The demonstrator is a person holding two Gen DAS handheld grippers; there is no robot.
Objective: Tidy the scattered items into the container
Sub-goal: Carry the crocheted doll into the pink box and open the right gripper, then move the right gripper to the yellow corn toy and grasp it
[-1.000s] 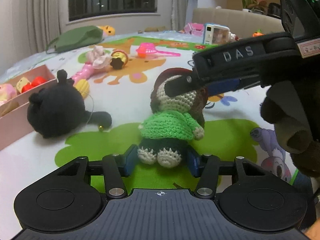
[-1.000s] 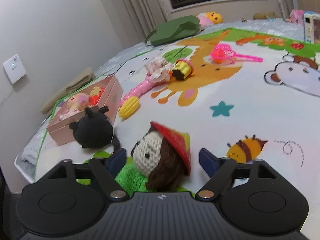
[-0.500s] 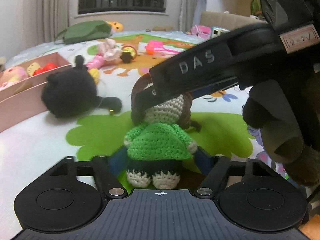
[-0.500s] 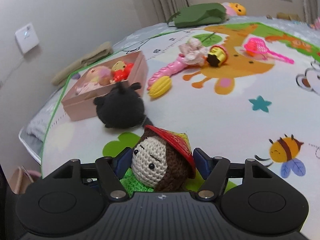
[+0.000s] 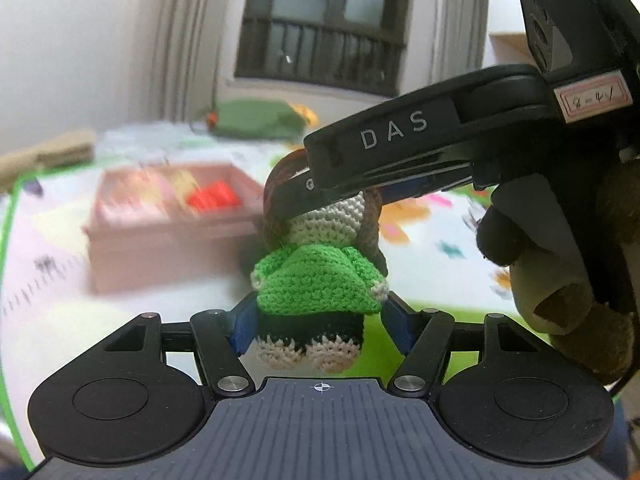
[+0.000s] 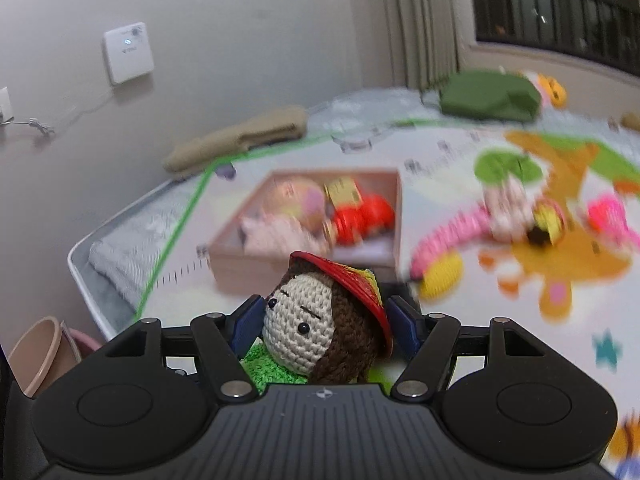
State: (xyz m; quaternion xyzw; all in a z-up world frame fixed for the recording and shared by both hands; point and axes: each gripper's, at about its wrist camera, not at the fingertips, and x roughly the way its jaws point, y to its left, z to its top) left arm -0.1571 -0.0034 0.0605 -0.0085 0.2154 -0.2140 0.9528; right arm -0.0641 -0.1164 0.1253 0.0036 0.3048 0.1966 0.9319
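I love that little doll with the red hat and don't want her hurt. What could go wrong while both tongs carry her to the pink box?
Two things might go wrong. The left tongs grip the crochet doll by her legs and the right tongs by her head, so if they drift apart she may stretch or slip out. Also, the pink box already holds toys, and the views are blurred by motion, so she may land on its rim or beside it.

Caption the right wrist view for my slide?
Right gripper holds crochet doll by the head, pink box ahead.
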